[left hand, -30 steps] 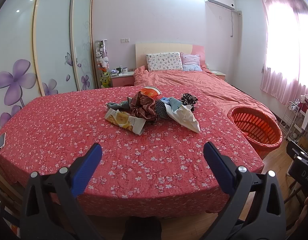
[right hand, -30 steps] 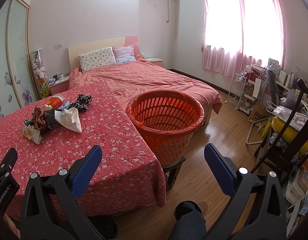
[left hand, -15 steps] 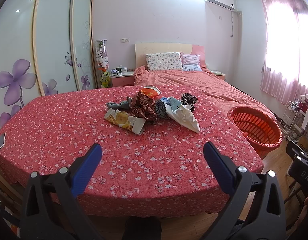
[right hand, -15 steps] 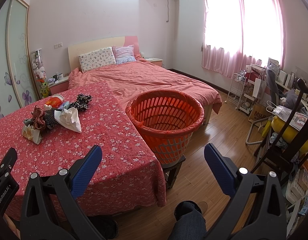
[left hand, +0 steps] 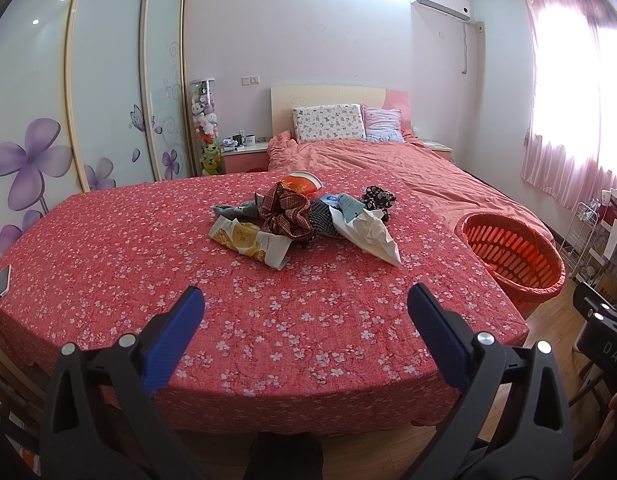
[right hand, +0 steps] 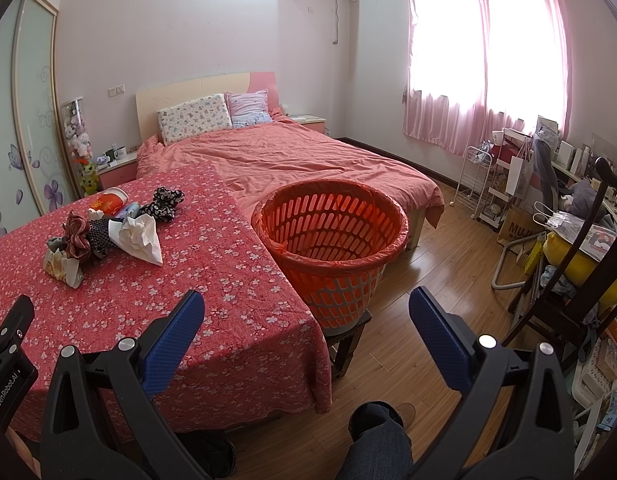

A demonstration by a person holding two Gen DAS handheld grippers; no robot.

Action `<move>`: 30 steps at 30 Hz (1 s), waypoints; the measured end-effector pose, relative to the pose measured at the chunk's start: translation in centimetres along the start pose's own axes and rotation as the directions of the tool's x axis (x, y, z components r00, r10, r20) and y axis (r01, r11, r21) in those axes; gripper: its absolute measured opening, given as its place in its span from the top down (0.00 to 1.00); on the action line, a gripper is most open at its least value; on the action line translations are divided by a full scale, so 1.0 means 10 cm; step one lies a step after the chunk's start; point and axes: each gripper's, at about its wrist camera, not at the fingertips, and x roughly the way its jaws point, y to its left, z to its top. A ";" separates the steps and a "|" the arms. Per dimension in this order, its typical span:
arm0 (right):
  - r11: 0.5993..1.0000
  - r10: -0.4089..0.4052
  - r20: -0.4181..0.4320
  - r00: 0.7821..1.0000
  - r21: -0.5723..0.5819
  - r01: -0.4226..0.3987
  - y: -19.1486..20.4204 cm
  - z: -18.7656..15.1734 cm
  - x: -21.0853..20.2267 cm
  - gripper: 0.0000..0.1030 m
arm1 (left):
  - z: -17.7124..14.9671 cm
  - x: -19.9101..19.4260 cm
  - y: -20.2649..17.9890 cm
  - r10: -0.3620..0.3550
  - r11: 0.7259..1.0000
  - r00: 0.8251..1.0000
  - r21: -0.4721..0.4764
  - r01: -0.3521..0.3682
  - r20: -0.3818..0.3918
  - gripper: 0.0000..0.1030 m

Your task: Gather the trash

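Note:
A pile of trash and cloth lies on the red flowered table [left hand: 148, 264]: a yellow snack wrapper [left hand: 250, 242], a white crumpled bag [left hand: 368, 234], an orange cup [left hand: 302, 183], plaid cloth [left hand: 286, 214] and a dark scrunchie [left hand: 378, 196]. The pile also shows in the right wrist view [right hand: 108, 232]. An orange basket [right hand: 332, 236] with a liner stands right of the table; it also shows in the left wrist view [left hand: 510, 252]. My left gripper [left hand: 304, 316] is open and empty over the table's near edge. My right gripper [right hand: 304, 316] is open and empty, near the table's right corner.
A phone [left hand: 1, 278] lies at the table's left edge. A pink bed [right hand: 292, 160] stands behind the table and basket. A wire rack [right hand: 474, 178], a chair [right hand: 568, 264] and clutter fill the right side. The wood floor [right hand: 440, 264] shows between basket and chair.

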 end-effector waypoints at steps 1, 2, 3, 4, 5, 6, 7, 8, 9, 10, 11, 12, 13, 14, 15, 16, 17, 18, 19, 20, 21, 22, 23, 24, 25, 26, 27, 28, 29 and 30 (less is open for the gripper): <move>1.000 0.000 0.000 1.000 0.000 0.000 0.00 0.00 0.00 0.02 | 0.00 0.00 0.00 0.000 1.000 1.000 0.000 0.000 0.000 0.04; 1.000 0.000 0.000 1.000 0.000 0.000 0.00 0.00 0.00 0.02 | 0.00 0.00 0.00 0.000 1.000 1.000 0.000 0.000 0.000 0.04; 1.000 0.000 0.000 1.000 0.000 0.000 0.00 0.00 0.00 0.02 | 0.00 0.00 0.00 0.000 1.000 1.000 0.000 0.000 0.000 0.04; 1.000 -0.001 -0.001 1.000 0.000 0.001 0.00 0.00 0.00 0.02 | 0.00 0.00 0.00 0.000 1.000 1.000 0.000 0.000 0.000 0.04; 1.000 0.000 0.000 1.000 0.000 0.000 0.00 0.00 0.00 0.02 | 0.00 0.00 0.00 0.000 1.000 1.000 -0.001 0.000 0.000 0.04; 1.000 0.000 0.000 1.000 0.000 0.000 0.00 0.00 0.00 0.02 | 0.00 0.00 0.00 0.000 1.000 1.000 0.000 0.000 0.000 0.04; 1.000 0.000 0.000 1.000 -0.001 0.000 0.01 0.00 0.00 0.02 | 0.00 0.00 0.00 0.001 1.000 1.000 -0.001 -0.001 -0.001 0.04; 1.000 0.000 0.000 1.000 -0.001 0.000 0.01 -0.01 0.00 0.02 | 0.00 0.00 0.00 0.001 1.000 1.000 -0.001 -0.001 -0.001 0.04; 1.000 0.000 0.000 1.000 -0.001 0.000 0.01 -0.01 0.01 0.02 | 0.00 0.00 0.00 0.001 1.000 1.000 -0.002 -0.001 -0.001 0.04; 1.000 0.000 0.000 1.000 0.000 0.000 0.01 -0.01 0.01 0.02 | -0.02 0.00 0.04 0.002 1.000 1.000 -0.002 -0.002 -0.001 0.04; 1.000 0.000 0.000 1.000 0.000 0.000 0.01 -0.01 0.01 0.02 | -0.03 0.00 0.05 0.003 1.000 1.000 -0.002 -0.003 -0.002 0.04; 1.000 0.000 -0.001 1.000 0.000 0.000 0.01 -0.01 0.01 0.02 | -0.02 0.00 0.04 0.003 1.000 1.000 -0.002 -0.003 -0.001 0.04; 1.000 0.000 -0.001 1.000 0.000 0.000 0.01 -0.01 0.01 0.02 | -0.03 0.00 0.04 0.003 1.000 1.000 -0.002 -0.003 0.000 0.04; 1.000 0.000 0.000 1.000 0.000 0.000 0.01 -0.01 0.01 0.02 | -0.03 -0.01 0.05 0.003 1.000 1.000 -0.002 -0.003 0.001 0.04; 1.000 -0.001 0.000 1.000 0.000 0.001 0.01 -0.01 0.01 0.02 | -0.04 -0.02 0.05 0.004 1.000 1.000 -0.002 -0.004 0.001 0.04; 1.000 -0.001 -0.001 1.000 -0.001 0.001 0.02 -0.01 0.01 0.02 | -0.04 -0.02 0.05 0.003 1.000 1.000 -0.002 -0.003 0.000 0.04; 1.000 0.000 -0.001 1.000 -0.001 0.000 0.02 -0.01 0.01 0.02 | -0.04 -0.02 0.05 0.003 1.000 1.000 -0.002 -0.003 0.000 0.04; 1.000 -0.001 -0.001 1.000 -0.001 0.001 0.02 -0.01 0.01 0.02 | -0.04 -0.02 0.05 0.003 1.000 1.000 -0.002 -0.003 0.000 0.04; 1.000 0.000 -0.001 1.000 -0.001 0.000 0.02 -0.01 0.01 0.02 | -0.04 -0.03 0.05 0.003 1.000 1.000 -0.003 -0.003 0.000 0.04; 1.000 0.000 -0.001 1.000 -0.002 0.000 0.02 -0.01 0.01 0.02 | -0.04 -0.03 0.05 0.003 1.000 1.000 -0.003 -0.003 0.001 0.04; 1.000 0.000 -0.001 1.000 -0.002 0.000 0.02 -0.01 0.01 0.02 | -0.04 -0.02 0.05 0.003 1.000 1.000 -0.003 -0.003 0.000 0.04; 1.000 0.000 -0.001 1.000 -0.001 0.000 0.03 -0.01 0.01 0.02 | -0.04 -0.02 0.05 0.003 1.000 1.000 -0.004 -0.003 0.000 0.04; 1.000 0.001 -0.001 1.000 -0.001 -0.001 0.03 -0.01 0.01 0.02 | -0.03 -0.01 0.03 0.002 1.000 1.000 -0.004 -0.002 0.000 0.04; 1.000 0.003 0.000 1.000 -0.001 -0.003 0.03 -0.01 0.00 0.02 | -0.04 -0.02 0.02 0.002 1.000 1.000 -0.005 -0.002 0.000 0.04; 1.000 0.006 0.001 1.000 -0.002 -0.006 0.03 -0.01 0.00 0.02 | -0.04 -0.01 0.02 0.002 1.000 1.000 -0.005 -0.002 0.000 0.04; 1.000 0.007 0.002 1.000 -0.002 -0.007 0.04 -0.02 0.00 0.02 | -0.04 -0.01 0.02 0.002 1.000 1.000 -0.004 -0.002 0.000 0.04; 1.000 0.008 0.003 1.000 -0.003 -0.008 0.02 -0.03 0.01 0.02 | -0.05 0.01 0.01 0.002 1.000 1.000 -0.005 -0.002 -0.002 0.04; 1.000 0.009 0.003 1.000 -0.003 -0.009 0.03 -0.03 0.01 0.02 | -0.05 0.03 0.01 0.001 1.000 1.000 -0.005 -0.001 -0.003 0.04; 1.000 0.009 0.002 1.000 -0.003 -0.009 0.02 -0.03 0.01 0.02 | -0.05 0.03 0.01 0.001 1.000 1.000 -0.005 -0.001 -0.003 0.04; 1.000 0.009 0.001 1.000 -0.002 -0.009 0.02 0.00 0.01 0.02 | -0.05 0.03 0.01 0.001 1.000 1.000 -0.005 -0.001 -0.003 0.04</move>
